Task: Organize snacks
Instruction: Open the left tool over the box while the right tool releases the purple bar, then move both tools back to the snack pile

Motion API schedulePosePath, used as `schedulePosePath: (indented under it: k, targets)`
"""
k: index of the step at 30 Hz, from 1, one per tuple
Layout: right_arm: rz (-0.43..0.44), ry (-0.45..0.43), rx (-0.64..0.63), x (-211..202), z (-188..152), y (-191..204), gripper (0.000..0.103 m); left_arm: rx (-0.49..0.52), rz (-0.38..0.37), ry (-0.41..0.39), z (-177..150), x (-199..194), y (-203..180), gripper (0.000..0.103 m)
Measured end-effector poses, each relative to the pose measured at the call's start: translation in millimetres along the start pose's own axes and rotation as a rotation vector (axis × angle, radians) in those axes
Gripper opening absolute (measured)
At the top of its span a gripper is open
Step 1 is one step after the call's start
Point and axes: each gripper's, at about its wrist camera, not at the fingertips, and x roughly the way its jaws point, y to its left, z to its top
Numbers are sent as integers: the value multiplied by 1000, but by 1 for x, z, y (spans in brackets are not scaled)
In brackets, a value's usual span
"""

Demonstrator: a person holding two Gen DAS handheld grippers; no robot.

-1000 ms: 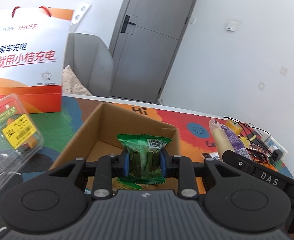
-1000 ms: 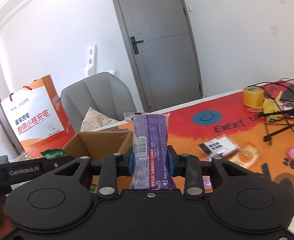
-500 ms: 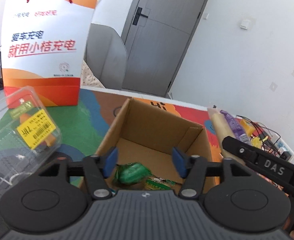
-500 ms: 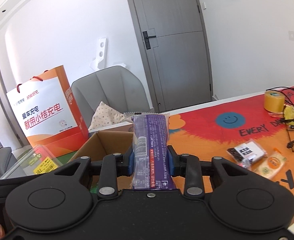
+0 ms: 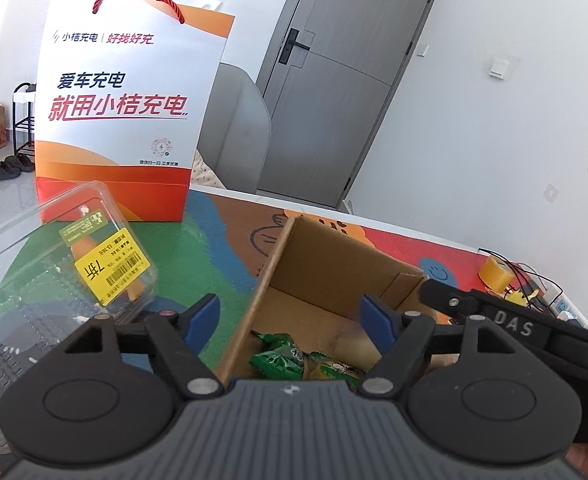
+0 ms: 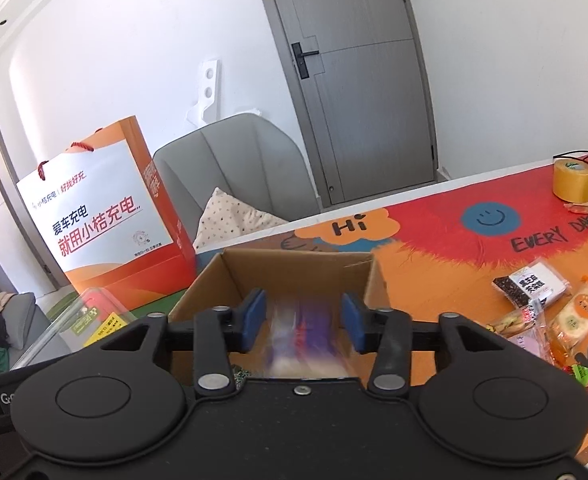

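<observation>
Each black hand-held gripper [image 5: 289, 320] [image 6: 302, 320] has blue pads [image 5: 203, 316], silver screws and round caps; one reads "DAS".

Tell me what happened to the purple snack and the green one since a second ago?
The right gripper opened and the purple snack is dropping, blurred, into the cardboard box. The left gripper let go earlier; its green snack lies in the box. The orange bag stayed put.

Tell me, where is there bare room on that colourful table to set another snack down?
Free mat lies between the cardboard box and the yellow tape roll, around the smiley face. Another bare strip runs between the box and the orange bag. It is crowded at the loose snack packs and by the clear plastic container.
</observation>
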Motion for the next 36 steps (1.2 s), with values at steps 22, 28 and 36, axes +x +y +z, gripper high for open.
schedulePosePath:
  k: [22, 28, 36]
  targets:
    - [-93, 2, 55, -44, -20, -64, 66, 79, -25, 26, -22, -1, -49, 87]
    - [-109, 0, 65, -59, -24, -81, 84, 108, -44, 27, -28, -3, -69, 91]
    - [-132, 2, 86, -82, -31, -111, 102, 157, -85, 51, -42, -2, -103, 92]
